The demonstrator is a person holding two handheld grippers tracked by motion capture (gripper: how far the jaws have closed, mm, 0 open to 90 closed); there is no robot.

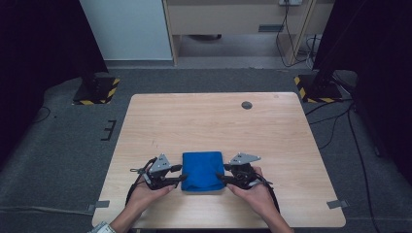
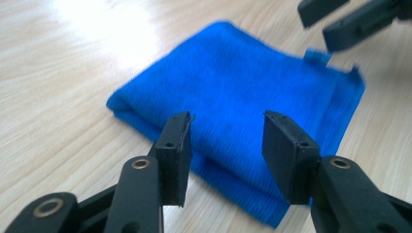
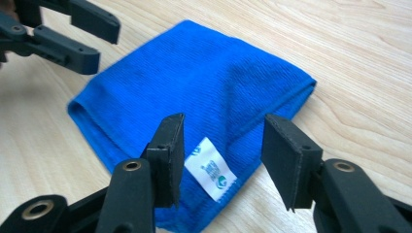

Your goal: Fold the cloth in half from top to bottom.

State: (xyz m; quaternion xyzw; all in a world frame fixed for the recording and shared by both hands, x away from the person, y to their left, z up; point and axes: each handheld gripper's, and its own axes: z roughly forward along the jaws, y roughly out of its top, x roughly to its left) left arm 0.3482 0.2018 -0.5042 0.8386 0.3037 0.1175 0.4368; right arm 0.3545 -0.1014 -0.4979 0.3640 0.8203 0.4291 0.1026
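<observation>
Only one printed item — a small white care tag (image 3: 210,174) sewn to the edge of the folded blue cloth (image 3: 194,92), lower centre of the right gripper view, between that claw's two jaws. It carries a small teal round logo and a few lines of teal print, too small and blurred to read. No legible text, brand or number on the counter (image 1: 204,121) — and the black-and-yellow hazard stripes on the floor stands are pattern only.
</observation>
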